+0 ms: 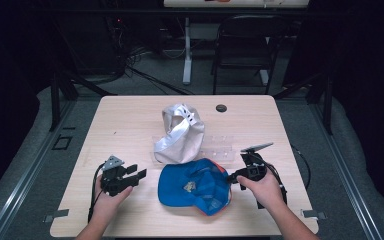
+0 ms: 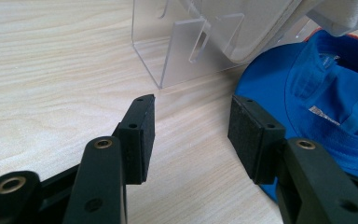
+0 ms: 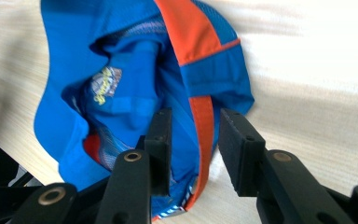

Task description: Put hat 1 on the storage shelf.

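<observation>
A blue cap (image 1: 192, 187) with orange trim lies upside down near the table's front edge. Behind it, a pale grey cap (image 1: 180, 132) rests on a clear acrylic stand (image 1: 220, 150). My right gripper (image 1: 231, 178) is at the blue cap's right rim. In the right gripper view the gripper (image 3: 196, 121) is open, its jaws either side of the orange band of the blue cap (image 3: 121, 84). My left gripper (image 1: 136, 171) is left of the blue cap. In its own view it (image 2: 193, 116) is open over bare wood, facing the stand (image 2: 177, 51), the grey cap (image 2: 261, 23) and the blue cap (image 2: 321, 93).
The wooden table (image 1: 130, 115) has a dark round grommet (image 1: 221, 108) near its back edge. Beyond it stand a black folding chair (image 1: 245, 45) and another table's white leg (image 1: 187, 55), with cables on the floor.
</observation>
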